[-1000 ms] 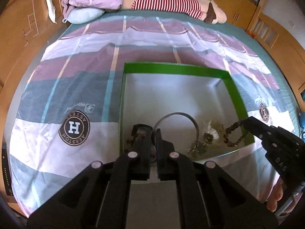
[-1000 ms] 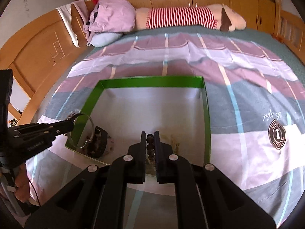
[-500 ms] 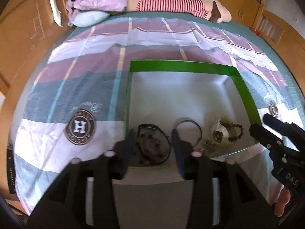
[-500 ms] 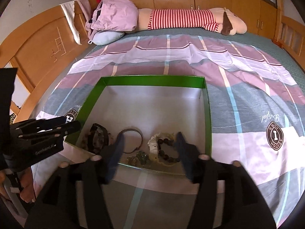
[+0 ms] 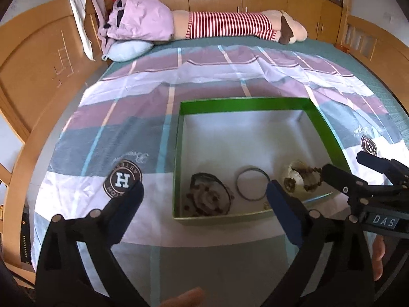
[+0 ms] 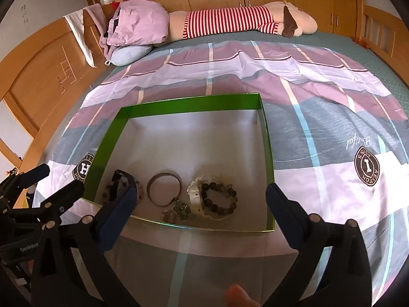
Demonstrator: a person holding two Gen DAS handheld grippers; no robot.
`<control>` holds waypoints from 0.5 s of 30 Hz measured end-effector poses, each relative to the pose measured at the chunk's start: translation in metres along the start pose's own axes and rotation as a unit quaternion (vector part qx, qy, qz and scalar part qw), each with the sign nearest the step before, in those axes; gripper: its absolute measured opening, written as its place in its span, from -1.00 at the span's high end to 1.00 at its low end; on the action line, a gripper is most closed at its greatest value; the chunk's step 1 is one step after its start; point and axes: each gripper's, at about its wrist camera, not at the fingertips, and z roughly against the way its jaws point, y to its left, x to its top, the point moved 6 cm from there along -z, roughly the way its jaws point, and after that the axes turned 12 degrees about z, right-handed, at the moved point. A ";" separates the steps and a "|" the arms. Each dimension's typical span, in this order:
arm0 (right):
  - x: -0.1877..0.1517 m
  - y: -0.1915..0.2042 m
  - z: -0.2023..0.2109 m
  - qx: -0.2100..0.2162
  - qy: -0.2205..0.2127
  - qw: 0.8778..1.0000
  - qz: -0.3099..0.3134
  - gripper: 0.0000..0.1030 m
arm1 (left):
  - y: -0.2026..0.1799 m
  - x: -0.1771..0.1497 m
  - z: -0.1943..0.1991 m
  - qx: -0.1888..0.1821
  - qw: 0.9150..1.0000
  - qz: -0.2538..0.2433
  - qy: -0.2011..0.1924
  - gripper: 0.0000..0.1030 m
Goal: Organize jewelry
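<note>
Left wrist view: left gripper [image 5: 204,194] spread wide, empty, above the green-walled cardboard box [image 5: 179,153]; dark beaded tangle [image 5: 209,200] indistinct.

Right wrist view: right gripper [image 6: 200,197] also splayed, empty. Thin metal bangle [image 6: 165,189] and dark bead bracelet [image 6: 219,197] lie along box's near wall; the bangle's charm cluster unclear.

bright daylight, soft shadows, sharp focus, strong fisheye edge warp

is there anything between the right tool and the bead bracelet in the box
Only the green box's near wall lies between the open right tool and the bead bracelet. From above, nothing visible covers the bracelet; it rests on a white piece.
</note>
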 end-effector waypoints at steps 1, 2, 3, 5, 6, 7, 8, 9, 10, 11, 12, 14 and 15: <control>0.000 0.001 0.000 0.000 0.001 1.000 0.002 -0.96 | 0.000 -0.001 -0.002 0.002 1.000 0.001 0.004 -0.90; 0.000 0.001 0.000 0.000 0.001 1.000 0.004 -0.96 | 0.001 -0.002 -0.003 0.002 1.000 0.002 0.007 -0.91; -0.001 0.002 0.000 -0.001 0.001 1.000 0.006 -0.96 | 0.002 -0.002 -0.004 0.003 1.000 0.003 0.009 -0.92; -0.001 0.003 -0.001 -0.001 0.003 1.000 0.008 -0.96 | 0.003 -0.003 -0.006 0.004 1.000 0.005 0.013 -0.93; -0.001 0.003 -0.001 -0.001 0.004 1.000 0.010 -0.96 | 0.003 -0.003 -0.006 0.003 1.000 0.007 0.013 -0.94; -0.002 0.003 -0.001 -0.001 0.004 1.000 0.011 -0.96 | 0.003 -0.003 -0.007 0.004 1.000 0.007 0.014 -0.95; -0.002 0.003 -0.001 -0.001 0.004 1.000 0.011 -0.96 | 0.003 -0.003 -0.007 0.004 1.000 0.008 0.015 -0.96; -0.002 0.004 -0.001 -0.001 0.005 1.000 0.012 -0.96 | 0.004 -0.004 -0.008 0.005 1.000 0.009 0.016 -0.96; -0.002 0.004 -0.001 -0.001 0.005 1.000 0.013 -0.96 | 0.004 -0.004 -0.008 0.006 1.000 0.010 0.017 -0.96; -0.002 0.004 -0.001 0.000 0.005 1.000 0.014 -0.96 | 0.004 -0.004 -0.008 0.007 1.000 0.010 0.017 -0.96; -0.002 0.004 -0.002 0.000 0.006 1.000 0.014 -0.96 | 0.004 -0.004 -0.008 0.008 1.000 0.010 0.018 -0.96; -0.003 0.005 -0.002 0.000 0.006 1.000 0.015 -0.96 | 0.004 -0.004 -0.009 0.009 1.000 0.011 0.019 -0.96; -0.002 0.005 -0.002 -0.001 0.006 1.000 0.015 -0.96 | 0.004 -0.004 -0.009 0.009 1.000 0.012 0.020 -0.96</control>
